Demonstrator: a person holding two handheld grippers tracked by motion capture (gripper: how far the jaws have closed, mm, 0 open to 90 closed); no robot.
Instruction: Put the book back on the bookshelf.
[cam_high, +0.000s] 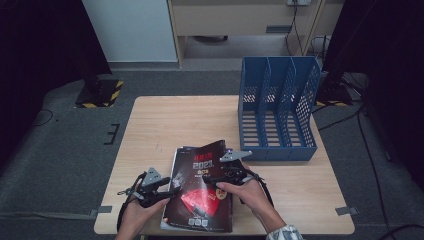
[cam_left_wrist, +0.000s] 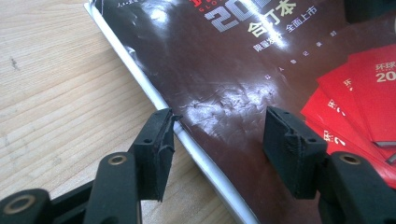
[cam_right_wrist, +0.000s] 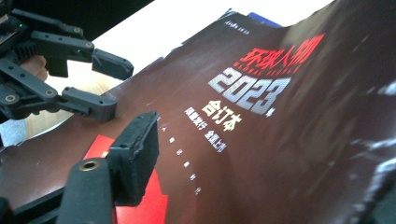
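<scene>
A big, thin book with a dark brown shiny cover and red shapes (cam_high: 200, 192) lies at the near edge of the light wooden table (cam_high: 165, 125). The left gripper (cam_high: 167, 188) is open wide, with one jaw on each side of the book's left edge. The right gripper (cam_high: 224, 176) is at the book's right side, where the cover lifts, but whether it is pinching cannot be told. The blue plastic file rack (cam_high: 277, 112) stands well apart. The cover looks slippery and floppy, so the book may bend, crease or slide out if only the cover gets pinched.
</scene>
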